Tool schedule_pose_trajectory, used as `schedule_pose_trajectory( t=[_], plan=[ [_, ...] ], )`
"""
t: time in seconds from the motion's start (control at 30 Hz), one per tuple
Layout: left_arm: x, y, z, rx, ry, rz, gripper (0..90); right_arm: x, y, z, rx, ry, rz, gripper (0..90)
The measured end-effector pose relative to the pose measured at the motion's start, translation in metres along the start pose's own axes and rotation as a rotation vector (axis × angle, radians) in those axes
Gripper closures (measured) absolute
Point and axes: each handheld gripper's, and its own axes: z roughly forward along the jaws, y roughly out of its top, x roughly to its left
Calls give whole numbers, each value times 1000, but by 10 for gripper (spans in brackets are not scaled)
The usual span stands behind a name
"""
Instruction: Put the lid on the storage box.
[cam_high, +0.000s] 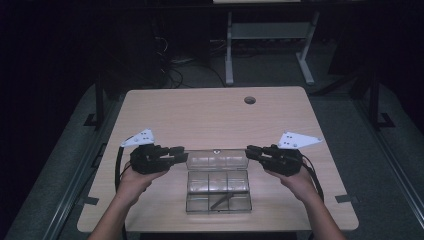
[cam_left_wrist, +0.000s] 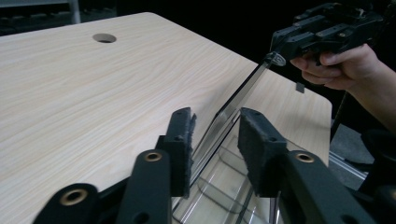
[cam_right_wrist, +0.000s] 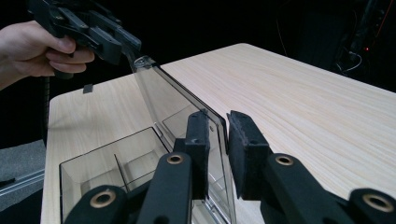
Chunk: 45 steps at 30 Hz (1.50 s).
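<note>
Spanning the dark room (cam_high: 60, 50), pale wooden table (cam_high: 210, 115)

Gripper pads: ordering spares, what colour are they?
Black pads, clearest in the left gripper view.

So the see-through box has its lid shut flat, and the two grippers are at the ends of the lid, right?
Not quite. The lid isn't shut flat: it is tipped up, open above the box, as the right gripper view shows. The rest is right: the left gripper and the right gripper are at the lid's two ends.
</note>
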Motion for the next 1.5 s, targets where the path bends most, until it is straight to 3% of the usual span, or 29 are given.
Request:
schedule_pose_trajectory(
  t=[0.07, 0.17, 0.33, 0.57, 1.07, 1.33, 1.37, 1.5],
  plan=[
    [0, -1, -3, -1, 5, -3, 637, 1, 0, 0, -1, 1, 0, 774],
    [-1, -9, -15, 13, -1, -16, 743, 1, -1, -1, -5, 4, 1, 770],
    [-8, -19, -9, 52, -42, -4, 889, 4, -3, -3, -8, 12, -2, 762],
    [-14, -24, 5, 66, -58, 13, 897, 10, -8, -6, 4, 30, -8, 739],
    [-19, -32, 4, 79, -71, 12, 897, 16, -19, -19, 50, 49, 38, 661],
    [-22, -37, 2, 84, -74, 16, 898, 20, -32, -28, 98, 65, 73, 728],
    [-23, -39, 2, 88, -78, 17, 898, 22, -35, -27, 119, 77, 74, 780],
    [-25, -41, 2, 98, -82, 18, 898, 24, -37, -24, 133, 96, 65, 835]
  ],
)
